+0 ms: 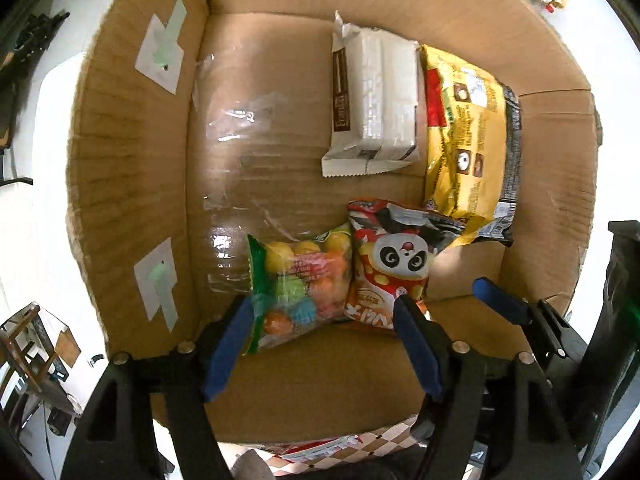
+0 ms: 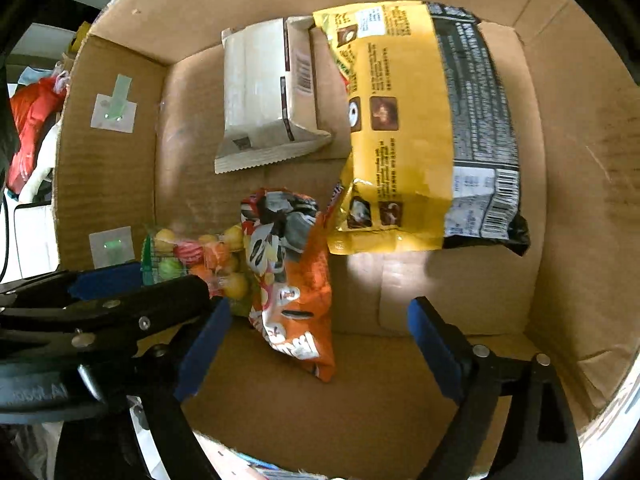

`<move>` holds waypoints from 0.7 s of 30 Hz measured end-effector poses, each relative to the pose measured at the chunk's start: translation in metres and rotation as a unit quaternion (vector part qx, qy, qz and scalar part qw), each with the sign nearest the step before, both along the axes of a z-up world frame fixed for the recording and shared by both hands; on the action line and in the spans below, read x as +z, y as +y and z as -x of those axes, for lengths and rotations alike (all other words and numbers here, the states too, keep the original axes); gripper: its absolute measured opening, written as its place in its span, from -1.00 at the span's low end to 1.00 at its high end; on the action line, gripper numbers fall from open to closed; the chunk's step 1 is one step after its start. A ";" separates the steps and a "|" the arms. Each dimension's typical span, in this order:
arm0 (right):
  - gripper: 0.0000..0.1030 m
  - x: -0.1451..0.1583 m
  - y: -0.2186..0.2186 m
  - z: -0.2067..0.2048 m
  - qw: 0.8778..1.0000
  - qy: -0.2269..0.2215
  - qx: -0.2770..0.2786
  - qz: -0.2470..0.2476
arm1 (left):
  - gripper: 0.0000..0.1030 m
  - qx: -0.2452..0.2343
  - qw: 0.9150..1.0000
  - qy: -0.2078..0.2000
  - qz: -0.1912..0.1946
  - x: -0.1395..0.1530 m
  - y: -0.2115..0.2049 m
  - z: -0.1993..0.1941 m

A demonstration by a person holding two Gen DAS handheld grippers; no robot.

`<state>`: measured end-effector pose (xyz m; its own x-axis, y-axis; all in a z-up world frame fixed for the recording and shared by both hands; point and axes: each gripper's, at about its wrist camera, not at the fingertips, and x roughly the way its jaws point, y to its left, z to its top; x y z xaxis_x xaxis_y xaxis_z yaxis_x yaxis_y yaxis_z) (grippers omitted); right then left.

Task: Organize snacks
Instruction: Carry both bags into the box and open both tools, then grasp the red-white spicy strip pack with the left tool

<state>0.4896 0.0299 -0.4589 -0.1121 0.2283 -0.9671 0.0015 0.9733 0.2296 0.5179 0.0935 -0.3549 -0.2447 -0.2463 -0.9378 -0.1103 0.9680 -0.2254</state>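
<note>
Left of the jaws and beyond the carton, a wooden chair (image 1: 24, 344) stands on the pale floor (image 1: 28, 240), while red fabric (image 2: 30, 132) is heaped farther left in the right wrist view.

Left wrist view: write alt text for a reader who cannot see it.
The open left gripper straddles a clear bag of colourful gumballs inside a cardboard box. Alongside lie a panda snack bag, a white packet and a yellow bag.

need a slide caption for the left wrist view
Open left gripper over a cardboard box, around the candy bag beside the panda snack bag.
</note>
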 end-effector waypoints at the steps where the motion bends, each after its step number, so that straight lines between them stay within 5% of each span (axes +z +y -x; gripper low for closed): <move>1: 0.80 0.001 -0.001 0.000 1.000 -0.005 0.000 0.006 | 0.39 0.000 1.000 -0.006 -0.001 0.004 -0.002 0.002; 11: 0.80 0.024 -0.036 0.016 0.998 -0.043 -0.013 0.045 | 0.39 -0.009 0.995 -0.083 -0.049 0.050 -0.012 0.024; 21: 0.80 0.099 -0.052 0.036 0.991 -0.119 -0.016 0.063 | 0.39 0.005 0.983 -0.174 -0.066 0.108 -0.006 0.063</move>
<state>0.4533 -0.0216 -0.3601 0.1276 0.1046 -0.9863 -0.0063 0.9945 0.1046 0.4550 0.0878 -0.2467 0.0976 -0.1179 -0.9882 -0.0586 0.9906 -0.1239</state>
